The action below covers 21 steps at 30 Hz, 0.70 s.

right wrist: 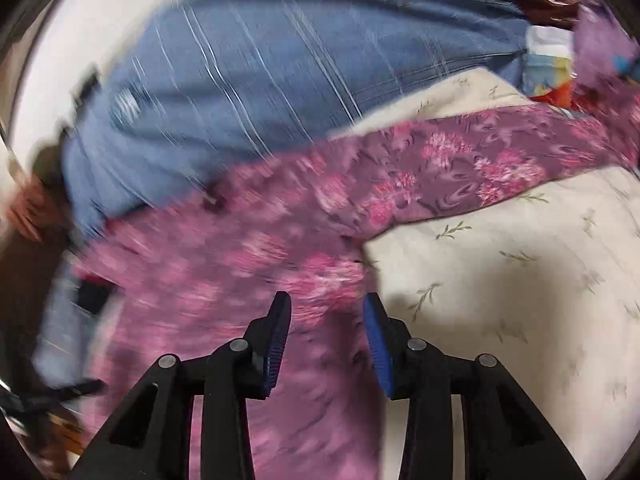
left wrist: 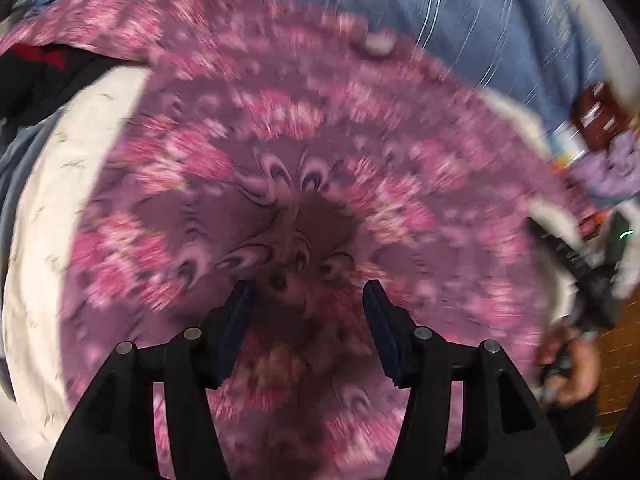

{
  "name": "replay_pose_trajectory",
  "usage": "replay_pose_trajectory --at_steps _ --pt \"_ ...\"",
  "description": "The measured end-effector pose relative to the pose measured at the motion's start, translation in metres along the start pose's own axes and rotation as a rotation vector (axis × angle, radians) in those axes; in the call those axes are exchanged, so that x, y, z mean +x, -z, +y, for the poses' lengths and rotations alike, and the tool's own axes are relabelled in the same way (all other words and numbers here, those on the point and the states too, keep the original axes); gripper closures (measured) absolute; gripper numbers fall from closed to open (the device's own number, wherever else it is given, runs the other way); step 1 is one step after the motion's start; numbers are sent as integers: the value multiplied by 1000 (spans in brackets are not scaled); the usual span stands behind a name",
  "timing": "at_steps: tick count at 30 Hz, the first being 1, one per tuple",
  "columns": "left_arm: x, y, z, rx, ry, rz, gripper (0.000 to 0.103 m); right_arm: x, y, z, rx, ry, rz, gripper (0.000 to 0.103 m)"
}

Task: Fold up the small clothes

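Left gripper [left wrist: 306,296]: jaws spread, above purple floral garment [left wrist: 320,152] | Right gripper [right wrist: 326,308]: jaws spread, over garment edge | Garment: spread on cream leaf-print bed sheet [right wrist: 520,280], beside blue cloth [right wrist: 260,80]

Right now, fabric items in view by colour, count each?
Purple-pink floral garment: 1
Blue denim piece: 1
Cream leaf-print sheet: 1
Dark red-and-black cloth: 1
Total: 4
Heavy blur; the small clutter at the right edge is not counted. Left gripper and right gripper are both open, holding nothing.
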<state>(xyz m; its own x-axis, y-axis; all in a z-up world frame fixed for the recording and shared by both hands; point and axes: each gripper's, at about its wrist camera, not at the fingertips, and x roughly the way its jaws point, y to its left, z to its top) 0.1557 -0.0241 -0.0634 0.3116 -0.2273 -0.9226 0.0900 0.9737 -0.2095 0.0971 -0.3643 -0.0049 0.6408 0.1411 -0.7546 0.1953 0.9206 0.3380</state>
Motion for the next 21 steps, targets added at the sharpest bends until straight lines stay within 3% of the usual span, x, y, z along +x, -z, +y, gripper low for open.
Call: replay_pose_trajectory --at_steps 3,5,8,11,17,21 --pt "-4 -1 -15 97 -12 -49 39 -20 -15 -22 44 -68 -46 73" --pt "-10 -5 -24 152 16 -61 39 -49 -32 -64 135 -53 -151 72" --pt "-17 -17 -38 208 15 -119 38 -83 -52 -143 306 72 -266 61" --pt "-13 -33 -56 237 13 -160 38 -91 -61 -212 484 167 -297 61" --pt "18 -65 -70 233 61 -126 38 -64 -61 -255 655 193 -269 60" --pt "26 -73 -68 237 65 -129 38 -51 -75 -260 680 206 -306 60"
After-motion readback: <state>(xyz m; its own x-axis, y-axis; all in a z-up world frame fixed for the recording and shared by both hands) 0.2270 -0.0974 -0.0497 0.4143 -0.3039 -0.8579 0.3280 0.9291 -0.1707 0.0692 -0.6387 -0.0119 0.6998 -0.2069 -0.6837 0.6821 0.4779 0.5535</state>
